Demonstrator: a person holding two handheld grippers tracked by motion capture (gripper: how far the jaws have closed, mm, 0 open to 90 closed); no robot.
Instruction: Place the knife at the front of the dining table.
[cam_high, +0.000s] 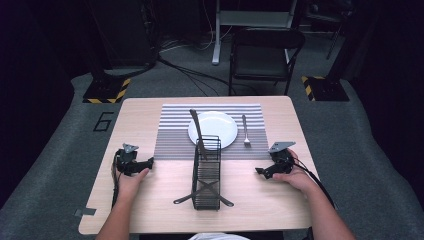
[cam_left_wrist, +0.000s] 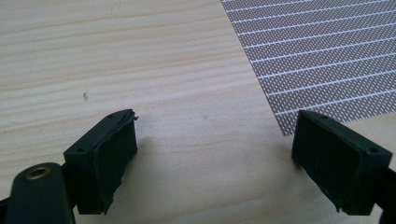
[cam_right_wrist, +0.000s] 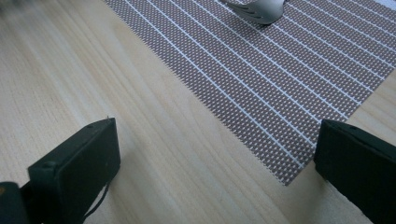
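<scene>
A white plate (cam_high: 223, 135) lies on a striped grey placemat (cam_high: 172, 135) at the middle of the wooden table. A silver fork (cam_high: 245, 131) lies on the mat to the plate's right, and its tines (cam_right_wrist: 256, 10) show at the top of the right gripper view. A black wire caddy (cam_high: 206, 175) stands in front of the plate, with a dark utensil (cam_high: 196, 127) leaning out of it. My left gripper (cam_high: 148, 163) rests on the table left of the caddy, open and empty (cam_left_wrist: 212, 154). My right gripper (cam_high: 260, 171) rests to the right, open and empty (cam_right_wrist: 217, 163).
The placemat's near corner (cam_left_wrist: 289, 126) lies just ahead of the left jaws, and its other near corner (cam_right_wrist: 285, 179) lies between the right jaws. Crossed dark pieces (cam_high: 205, 192) lie at the caddy's near end. A black chair (cam_high: 265, 55) stands beyond the table.
</scene>
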